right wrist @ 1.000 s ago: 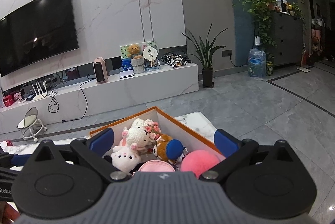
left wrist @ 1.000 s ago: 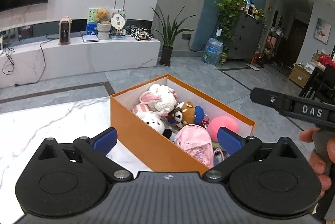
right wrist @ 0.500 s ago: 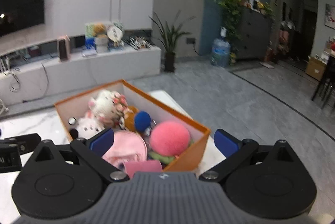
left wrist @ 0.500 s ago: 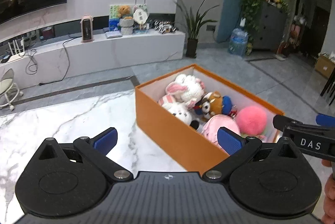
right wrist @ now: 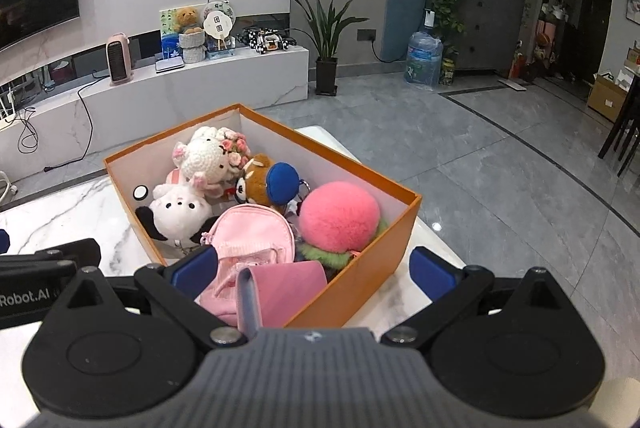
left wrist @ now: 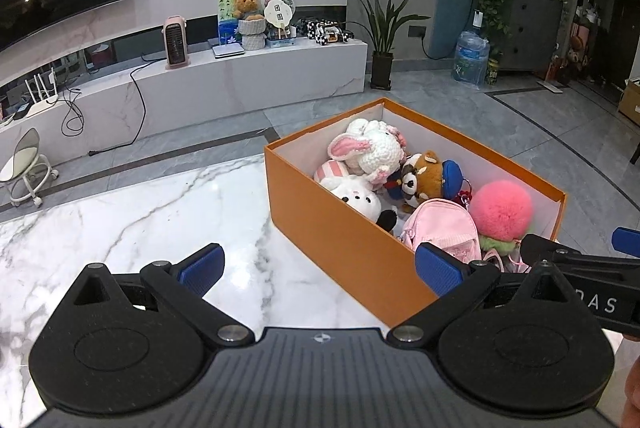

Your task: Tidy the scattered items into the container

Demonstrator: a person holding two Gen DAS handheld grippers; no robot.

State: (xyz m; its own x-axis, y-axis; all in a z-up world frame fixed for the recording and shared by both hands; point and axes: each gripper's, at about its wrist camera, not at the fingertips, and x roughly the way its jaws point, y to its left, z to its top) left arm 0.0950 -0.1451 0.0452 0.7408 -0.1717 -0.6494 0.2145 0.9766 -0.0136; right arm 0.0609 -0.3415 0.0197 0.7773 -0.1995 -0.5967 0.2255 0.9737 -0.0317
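An orange box (left wrist: 340, 228) (right wrist: 380, 240) stands on the white marble table (left wrist: 140, 220) and holds several plush toys: a white crochet bunny (left wrist: 372, 148), a brown bear with a blue cap (left wrist: 428, 176), a white plush (right wrist: 180, 208), a pink mini backpack (right wrist: 252, 232) and a pink pompom (right wrist: 340, 216). My left gripper (left wrist: 318, 268) is open and empty, left of the box's near corner. My right gripper (right wrist: 312, 268) is open and empty above the box's near end. The right gripper's fingertip (left wrist: 628, 240) shows at the left wrist view's right edge.
The table's right edge (right wrist: 440, 236) drops to grey floor tiles. Behind stand a white TV bench (left wrist: 200, 80) with a heater and toys, a potted plant (left wrist: 380, 28), a water bottle (left wrist: 470, 56) and a small chair (left wrist: 28, 164) at the left.
Both grippers have pulled back and swung their view, so the box sits lower right for the left and more central for the right. Both stay open and empty; the toys have not moved.
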